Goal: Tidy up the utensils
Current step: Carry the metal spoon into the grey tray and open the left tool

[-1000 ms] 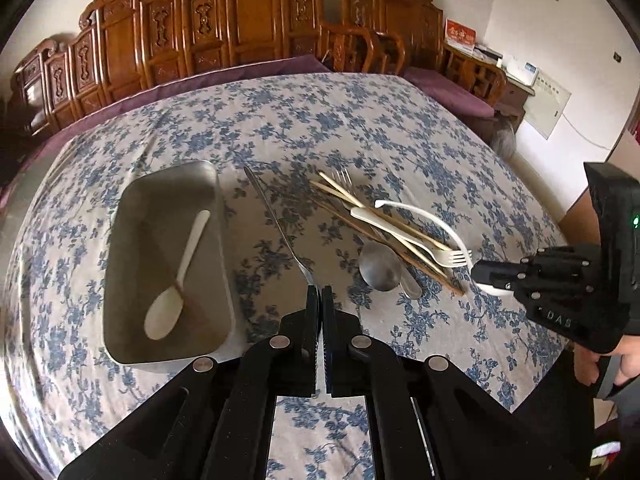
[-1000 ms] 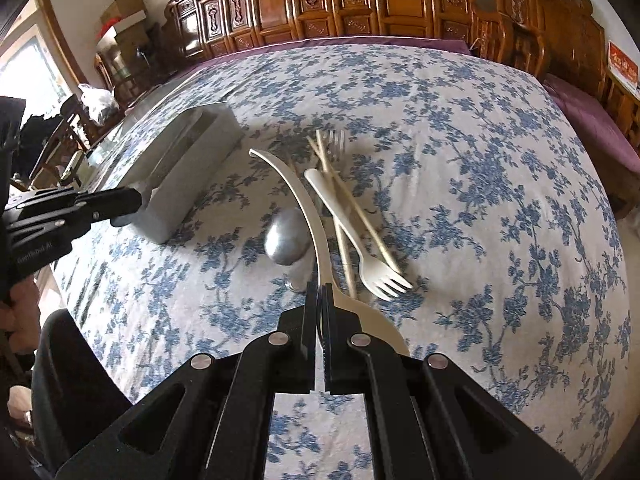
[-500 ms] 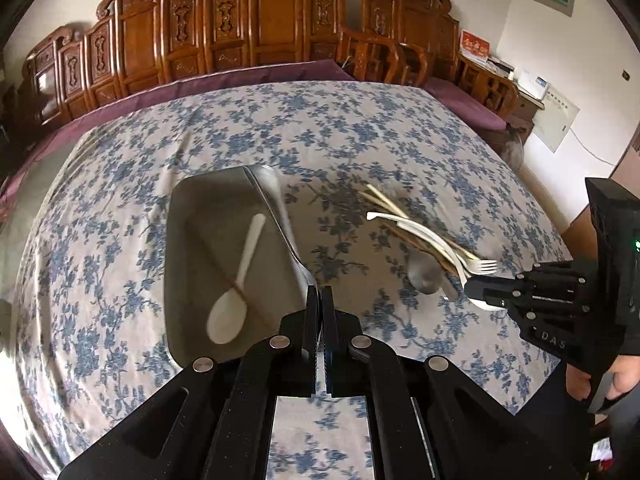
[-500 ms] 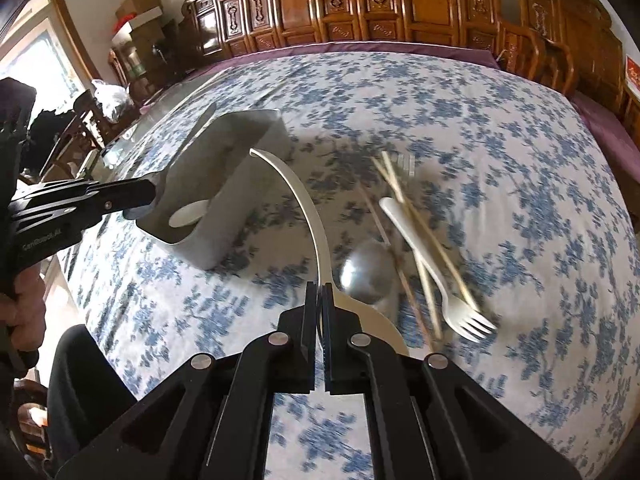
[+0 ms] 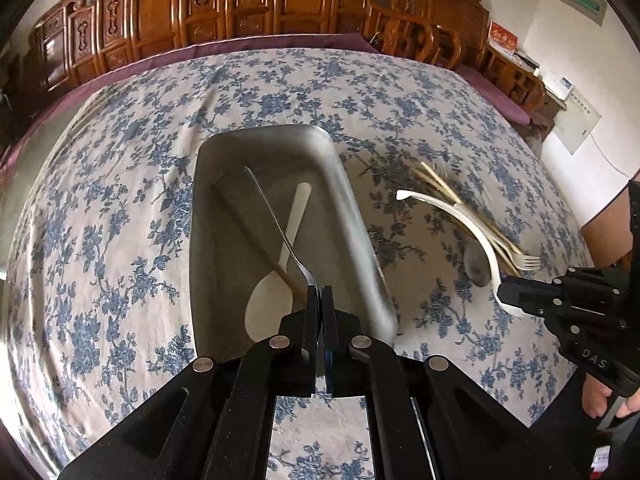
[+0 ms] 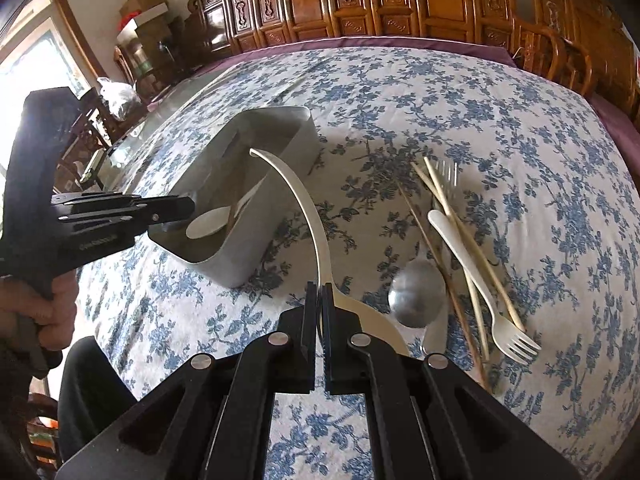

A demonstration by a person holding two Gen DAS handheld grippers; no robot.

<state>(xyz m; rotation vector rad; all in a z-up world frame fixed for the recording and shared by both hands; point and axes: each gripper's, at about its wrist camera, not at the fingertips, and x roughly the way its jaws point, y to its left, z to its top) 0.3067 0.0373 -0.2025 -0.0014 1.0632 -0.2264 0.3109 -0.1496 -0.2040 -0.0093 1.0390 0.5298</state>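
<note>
My left gripper (image 5: 320,292) is shut on a thin metal utensil (image 5: 276,224) and holds it over the near end of the metal tray (image 5: 360,224). A white plastic spoon (image 5: 280,276) and a brown chopstick (image 5: 256,248) lie in the tray. My right gripper (image 6: 319,292) is shut on a white plastic spoon (image 6: 308,208), held above the cloth to the right of the tray (image 6: 248,256). On the cloth lie a metal spoon (image 6: 416,296), a white plastic fork (image 6: 480,288), chopsticks (image 6: 452,216) and a metal fork (image 6: 446,170).
The table wears a blue floral cloth (image 5: 120,208). Carved wooden chairs (image 5: 248,4) line its far side. A person's hand (image 6: 36,312) holds the left gripper at the table's near left edge.
My left gripper has carried the metal utensil left from the cloth to over the tray. My right gripper has moved left toward the tray with the white spoon.
</note>
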